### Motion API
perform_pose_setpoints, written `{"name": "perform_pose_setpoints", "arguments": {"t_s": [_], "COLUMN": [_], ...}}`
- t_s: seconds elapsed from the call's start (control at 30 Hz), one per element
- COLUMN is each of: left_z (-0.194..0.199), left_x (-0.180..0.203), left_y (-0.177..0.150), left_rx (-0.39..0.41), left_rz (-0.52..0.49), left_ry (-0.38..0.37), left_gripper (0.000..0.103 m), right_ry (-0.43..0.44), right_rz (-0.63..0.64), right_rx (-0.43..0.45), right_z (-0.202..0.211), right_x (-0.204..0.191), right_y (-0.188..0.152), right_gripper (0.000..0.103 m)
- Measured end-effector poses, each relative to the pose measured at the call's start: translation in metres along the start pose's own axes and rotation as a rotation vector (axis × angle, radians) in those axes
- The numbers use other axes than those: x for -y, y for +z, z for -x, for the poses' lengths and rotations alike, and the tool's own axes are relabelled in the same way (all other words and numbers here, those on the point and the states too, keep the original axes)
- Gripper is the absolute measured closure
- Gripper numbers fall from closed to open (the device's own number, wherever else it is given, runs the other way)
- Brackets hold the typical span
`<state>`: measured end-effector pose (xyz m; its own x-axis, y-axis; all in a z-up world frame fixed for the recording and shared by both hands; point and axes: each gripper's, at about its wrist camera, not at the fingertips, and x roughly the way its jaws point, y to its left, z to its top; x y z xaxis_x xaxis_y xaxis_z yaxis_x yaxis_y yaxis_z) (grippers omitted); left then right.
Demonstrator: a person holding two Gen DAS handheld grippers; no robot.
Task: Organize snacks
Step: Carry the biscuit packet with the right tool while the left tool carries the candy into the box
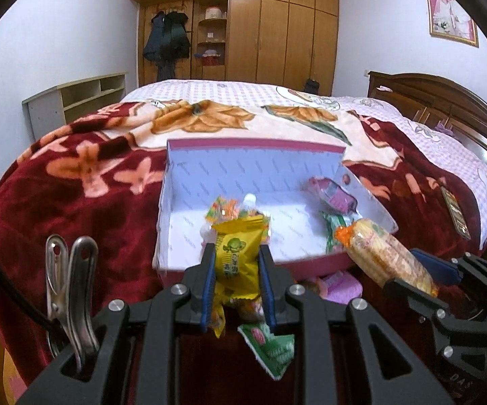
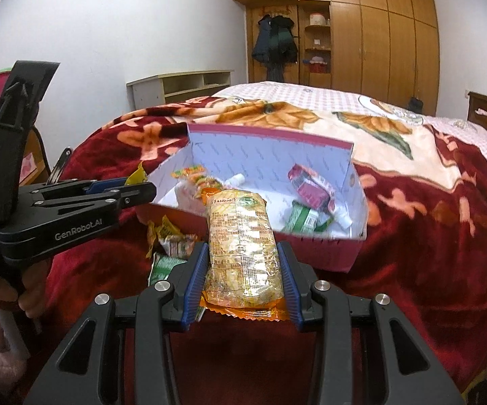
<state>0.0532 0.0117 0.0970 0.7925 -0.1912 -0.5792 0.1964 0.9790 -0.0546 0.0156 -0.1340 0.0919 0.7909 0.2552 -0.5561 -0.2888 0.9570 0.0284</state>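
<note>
Already both tools are loaded: the left tool (image 1: 237, 271) is clamped narrow on a yellow snack packet (image 1: 238, 256), and the right tool (image 2: 243, 270) is closed on a long clear pack of crackers (image 2: 243, 246). Both packs hang above the bed's red floral blanket (image 2: 412, 236), just short of the near wall of the open white box (image 2: 270, 158) where the snacks belong.

By the look of it, the yellow packet is light, puffy and crinkly, so a pinch across its middle should hold, though the film may slide if squeezed loosely. The cracker pack seems stiffer but brittle; gripping its lower half across the width, as now, looks sensible, and a hard squeeze would likely crush the contents.

Counted: two tools, two held packs, one box. Inside the box I make out a multicoloured packet (image 2: 192, 175), a pink-purple one (image 2: 310, 185) and a green one (image 2: 302, 217), plus something white I cannot identify. Loose on the blanket before the box lie at least a green sachet (image 1: 272, 347) and a purple one (image 1: 339, 287); others may be hidden
</note>
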Motion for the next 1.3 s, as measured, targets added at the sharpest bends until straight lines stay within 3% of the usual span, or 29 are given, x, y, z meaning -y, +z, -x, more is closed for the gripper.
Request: {"name": "perform_pose_setpoints", "arguments": {"t_s": [0.4, 0.93, 1.3], "left_z": [-0.025, -0.078, -0.095], "left_x": [0.008, -0.001, -0.006], "left_y": [0.025, 0.036, 0.035], "left_rx": [0.026, -0.009, -0.038], "left_rz": [-0.011, 0.021, 0.027], "left_ry": [0.051, 0.084, 0.097], "left_gripper": [0.079, 0.079, 0.078], "right_ry": [-0.03, -0.118, -0.114], "right_rz": [-0.026, -0.055, -0.065], "right_rx": [0.039, 0.034, 0.009], "right_z": [-0.027, -0.065, -0.084], "right_x": [0.009, 0.025, 0.03], "right_y": [0.033, 0.04, 0.041], "right_gripper": [0.061, 0.061, 0.061]}}
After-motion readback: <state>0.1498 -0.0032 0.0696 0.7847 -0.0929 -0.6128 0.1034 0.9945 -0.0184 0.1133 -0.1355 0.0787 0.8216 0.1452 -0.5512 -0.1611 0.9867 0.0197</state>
